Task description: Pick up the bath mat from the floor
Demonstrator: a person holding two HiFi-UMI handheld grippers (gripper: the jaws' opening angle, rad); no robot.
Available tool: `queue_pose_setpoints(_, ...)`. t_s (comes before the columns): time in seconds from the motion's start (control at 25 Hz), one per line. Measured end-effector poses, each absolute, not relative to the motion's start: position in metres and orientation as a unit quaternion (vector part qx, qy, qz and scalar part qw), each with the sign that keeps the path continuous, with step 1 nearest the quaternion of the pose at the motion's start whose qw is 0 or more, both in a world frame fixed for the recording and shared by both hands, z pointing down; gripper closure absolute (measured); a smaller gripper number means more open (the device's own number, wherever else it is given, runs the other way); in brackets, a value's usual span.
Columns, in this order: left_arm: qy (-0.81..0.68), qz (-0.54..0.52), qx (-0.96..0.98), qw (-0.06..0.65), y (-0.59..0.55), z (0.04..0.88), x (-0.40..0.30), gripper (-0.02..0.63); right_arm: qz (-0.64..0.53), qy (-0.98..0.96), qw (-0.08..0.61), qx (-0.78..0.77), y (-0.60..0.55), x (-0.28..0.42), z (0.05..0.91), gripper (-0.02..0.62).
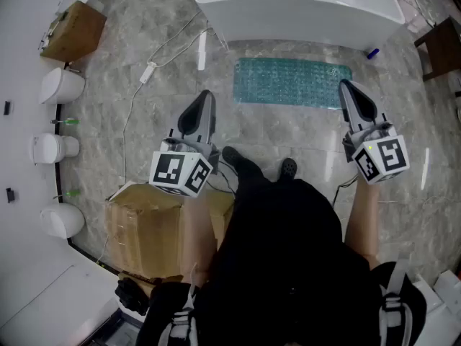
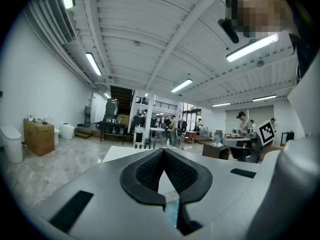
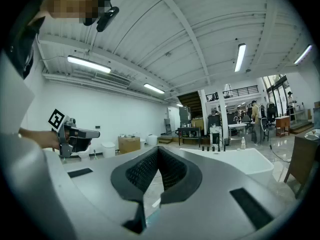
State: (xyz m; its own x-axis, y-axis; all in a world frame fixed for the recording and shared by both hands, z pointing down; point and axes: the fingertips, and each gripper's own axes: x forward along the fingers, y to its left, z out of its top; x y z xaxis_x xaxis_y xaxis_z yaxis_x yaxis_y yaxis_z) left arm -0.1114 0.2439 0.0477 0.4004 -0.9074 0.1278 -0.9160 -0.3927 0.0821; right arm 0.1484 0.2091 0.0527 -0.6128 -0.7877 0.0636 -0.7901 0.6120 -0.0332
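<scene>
The bath mat (image 1: 292,82) lies flat on the floor (image 1: 288,132) just before the bathtub (image 1: 295,9), long edge along the tub, likely as a step-out pad. The left claw (image 1: 204,101) and right claw (image 1: 347,89) hover closed and empty. The edge away from the tub has open floor for an approach.

A big open workshop hall holding a bathroom mock-up: a white bathtub (image 1: 299,9), a bath mat (image 1: 292,83) and a row of toilets (image 1: 61,86) on a stone-tiled floor (image 1: 288,132). Strip lights (image 2: 251,47) hang overhead, with cardboard boxes (image 1: 144,229), work tables (image 2: 114,129) and people (image 2: 243,121) beyond.
</scene>
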Motion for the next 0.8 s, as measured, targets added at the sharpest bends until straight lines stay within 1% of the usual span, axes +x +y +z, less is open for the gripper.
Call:
queue_pose_setpoints(0.32, -0.547, 0.031, 0.834, 0.068, 0.246, 0.05, -0.109, 0.597, 0.023, -0.893, 0.02, 0.449, 0.216, 0.156, 0.052, 0.583)
queue_pose_setpoints(0.52, -0.54, 0.031, 0.839, 0.062, 0.244, 0.047, -0.097, 0.597, 0.023, -0.89, 0.016, 0.455, 0.218, 0.167, 0.053, 0.583)
queue_pose_setpoints(0.72, -0.535, 0.036, 0.842, 0.06, 0.248, 0.042, -0.085, 0.597, 0.023, -0.904, -0.004, 0.427, 0.231, 0.165, 0.046, 0.583)
queue_pose_setpoints(0.8, -0.534, 0.04, 0.843, 0.057, 0.25, 0.04, -0.082, 0.597, 0.017, -0.9, 0.001, 0.435, 0.232, 0.167, 0.047, 0.583)
